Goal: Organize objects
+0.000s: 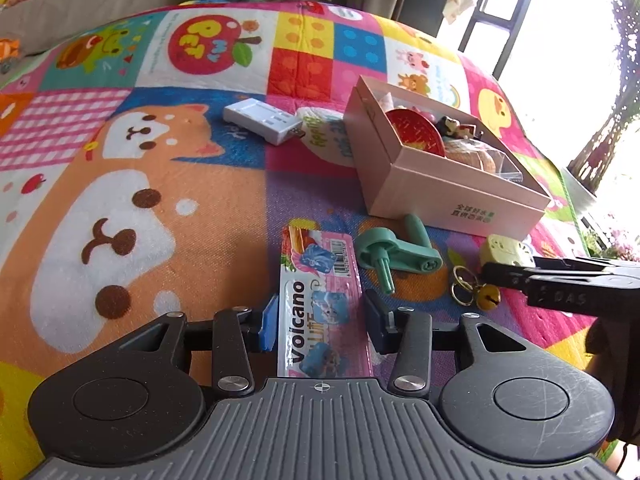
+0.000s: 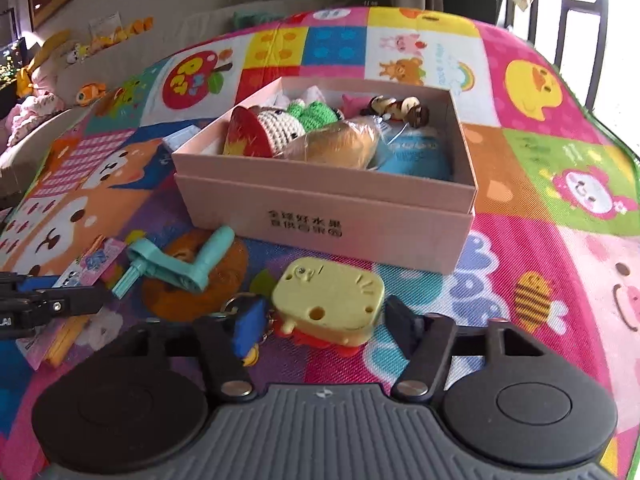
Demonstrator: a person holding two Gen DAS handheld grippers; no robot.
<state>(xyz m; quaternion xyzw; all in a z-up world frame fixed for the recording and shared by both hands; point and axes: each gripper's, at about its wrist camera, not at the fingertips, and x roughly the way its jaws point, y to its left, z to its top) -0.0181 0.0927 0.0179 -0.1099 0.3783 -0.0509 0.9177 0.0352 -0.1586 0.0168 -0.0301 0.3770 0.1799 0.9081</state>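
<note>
Low in the left wrist view: left gripper (image 1: 320,328) spread wide, fingers either side of the pink Volcano packet (image 1: 320,300), nothing pinched yet. Flat, glossy, lying directly on the play mat (image 1: 160,208); likely to slide or buckle if squeezed across its width, or to stay put entirely while the pads scrape the mat.

Low centre of the right wrist view: right gripper (image 2: 320,320) also spread, straddling the yellow toy keychain (image 2: 330,300), no contact evident on either side. Key rings and small bell (image 1: 490,298) trailing toward the left of that frame, half under the blue finger pad (image 2: 248,320); risk of snagging there, or of swinging loose and catching the box wall on a lift.

Just beyond, mid frame: pink box (image 2: 332,232), open, already crowded with a crocheted doll (image 2: 280,128), a bread-like toy (image 2: 336,146) and a blue pouch (image 2: 416,152). Little room left, so a drop could perch on top and roll out.

Between the two grippers: teal crank handle (image 1: 394,254), close enough to get knocked. White adapter (image 1: 262,120) well apart, upper middle of the left view.
</note>
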